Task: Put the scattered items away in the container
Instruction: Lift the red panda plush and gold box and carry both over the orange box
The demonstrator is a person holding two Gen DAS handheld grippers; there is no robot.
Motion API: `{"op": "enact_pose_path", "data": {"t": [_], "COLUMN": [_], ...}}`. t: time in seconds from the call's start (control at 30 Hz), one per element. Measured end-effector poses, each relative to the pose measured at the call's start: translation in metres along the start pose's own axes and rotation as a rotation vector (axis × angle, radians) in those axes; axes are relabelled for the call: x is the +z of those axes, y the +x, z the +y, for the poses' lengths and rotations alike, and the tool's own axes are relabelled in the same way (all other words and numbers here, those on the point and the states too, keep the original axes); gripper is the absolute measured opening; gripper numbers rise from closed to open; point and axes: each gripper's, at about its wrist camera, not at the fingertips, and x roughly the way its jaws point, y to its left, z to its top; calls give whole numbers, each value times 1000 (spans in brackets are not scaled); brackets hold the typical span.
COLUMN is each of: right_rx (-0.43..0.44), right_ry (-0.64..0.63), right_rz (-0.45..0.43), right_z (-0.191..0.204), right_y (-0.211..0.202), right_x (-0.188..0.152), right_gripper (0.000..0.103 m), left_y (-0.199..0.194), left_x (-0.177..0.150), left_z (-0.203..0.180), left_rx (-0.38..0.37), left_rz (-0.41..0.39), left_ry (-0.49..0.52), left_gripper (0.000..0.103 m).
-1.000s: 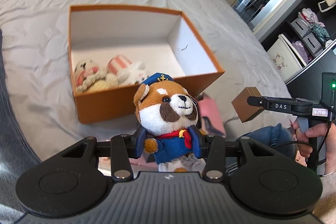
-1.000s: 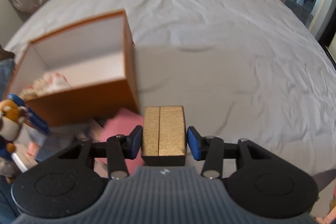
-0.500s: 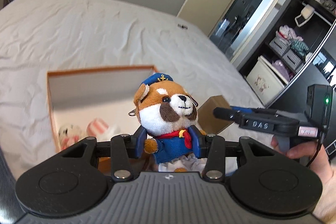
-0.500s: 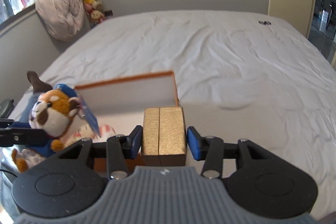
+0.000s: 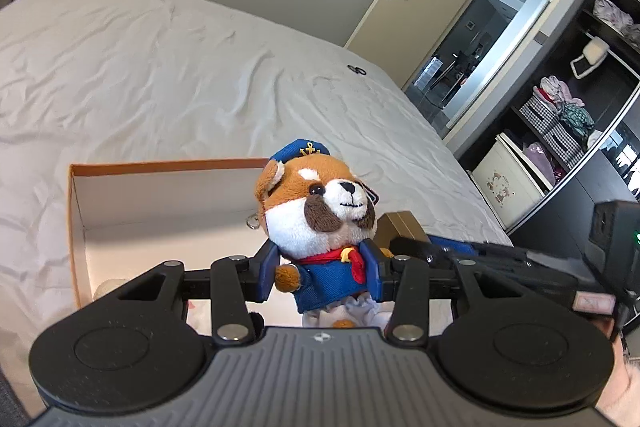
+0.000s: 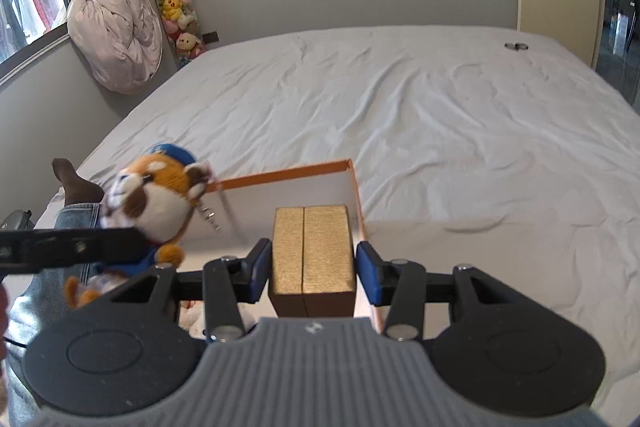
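My left gripper (image 5: pixel 323 275) is shut on a plush red panda in a blue sailor suit (image 5: pixel 320 219) and holds it above the open orange box (image 5: pixel 160 165), which is white inside. My right gripper (image 6: pixel 312 273) is shut on a gold box (image 6: pixel 312 251) and holds it over the right side of the orange box (image 6: pixel 288 173). In the right wrist view the plush (image 6: pixel 152 203) hangs at the left in the left gripper. The gold box (image 5: pixel 400 227) shows behind the plush in the left wrist view. Pale plush toys (image 5: pixel 108 285) lie in the box bottom.
The box sits on a wide bed with a wrinkled white sheet (image 6: pixel 440 115). A small dark item (image 6: pixel 516 46) lies at the bed's far corner. A person's jeans leg and socked foot (image 6: pixel 76 187) lie at the bed's left edge. Shelves (image 5: pixel 560 115) stand to the right.
Both grippers have risen and tilted up, moving forward over the box. The right gripper with the gold box has come close beside the plush. Both grips are unchanged.
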Motion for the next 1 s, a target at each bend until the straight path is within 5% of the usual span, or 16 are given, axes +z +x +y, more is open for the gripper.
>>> {"op": "enact_pose_path", "data": {"t": [0.5, 1.0], "right_rx": [-9, -12], "right_ry": [-15, -11], "right_rz": [125, 240], "right_z": [1, -4], "right_y": [71, 116], "right_x": [-14, -25], "right_gripper": [49, 49], "left_y": [97, 134], "left_x": [-16, -34], "left_z": [49, 62], "left_rx": [79, 150], "left_rz": [110, 224], "left_ry": [-143, -184], "left_gripper": [50, 51]}}
